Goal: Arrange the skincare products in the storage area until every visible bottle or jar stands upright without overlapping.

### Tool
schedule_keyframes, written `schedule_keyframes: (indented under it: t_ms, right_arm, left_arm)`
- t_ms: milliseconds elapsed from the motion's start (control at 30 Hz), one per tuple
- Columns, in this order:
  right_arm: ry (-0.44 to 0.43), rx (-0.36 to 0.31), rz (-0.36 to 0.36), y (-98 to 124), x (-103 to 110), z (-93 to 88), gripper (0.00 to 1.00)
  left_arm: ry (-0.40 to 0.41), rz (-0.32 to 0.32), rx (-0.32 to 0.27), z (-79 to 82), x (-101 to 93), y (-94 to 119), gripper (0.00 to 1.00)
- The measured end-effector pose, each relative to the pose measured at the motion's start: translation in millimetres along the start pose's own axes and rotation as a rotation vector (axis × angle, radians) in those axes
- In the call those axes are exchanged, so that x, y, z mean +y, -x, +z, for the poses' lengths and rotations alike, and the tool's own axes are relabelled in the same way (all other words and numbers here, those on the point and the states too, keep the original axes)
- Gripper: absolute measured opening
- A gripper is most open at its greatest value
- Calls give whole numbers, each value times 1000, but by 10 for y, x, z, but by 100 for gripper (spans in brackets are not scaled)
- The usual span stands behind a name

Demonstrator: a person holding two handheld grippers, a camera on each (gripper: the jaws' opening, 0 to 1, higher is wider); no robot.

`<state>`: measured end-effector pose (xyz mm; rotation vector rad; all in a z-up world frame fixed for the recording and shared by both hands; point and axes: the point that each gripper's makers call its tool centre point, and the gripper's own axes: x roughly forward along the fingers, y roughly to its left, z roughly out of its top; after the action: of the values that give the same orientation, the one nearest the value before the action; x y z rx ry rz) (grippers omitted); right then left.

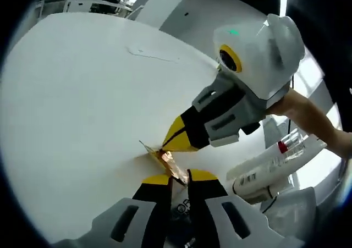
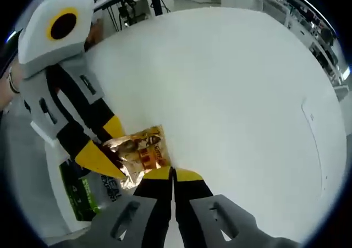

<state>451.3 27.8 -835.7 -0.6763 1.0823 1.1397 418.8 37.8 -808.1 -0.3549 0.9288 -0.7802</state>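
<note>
— So, what are both tools holding?
— Both grip the same item, a shiny gold sachet lying on the white table. In the right gripper view, the right gripper has its jaws pressed narrow on the sachet's near edge, while the left gripper comes in from the left and pinches the opposite side.
— And from the other camera?
— In the left gripper view, the left gripper is nearly shut on the foil, seen edge-on, with the right gripper meeting it from the far right.
— Why two tools on one flimsy packet?
— Probably because a limp packet folds under a single pinch; holding both ends should keep it taut enough to stand or reposition.
— Where are the other products?
— White tubes lie tipped in a clear organiser on the right, so they are not upright yet. A green box sits at the near left by the sachet.
</note>
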Motion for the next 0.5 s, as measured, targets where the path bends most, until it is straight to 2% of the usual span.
schedule_keyframes:
  t_ms: [167, 300, 500]
  right_arm:
    - [15, -7, -8, -2, -3, 8, 1]
    - [8, -10, -3, -6, -10, 14, 1]
    - [18, 1, -5, -1, 0, 20, 1]
  left_arm:
    - [13, -5, 7, -38, -4, -17, 4]
    - [21, 30, 8, -56, 71, 7, 0]
    - [25, 56, -7, -62, 94, 16, 0]
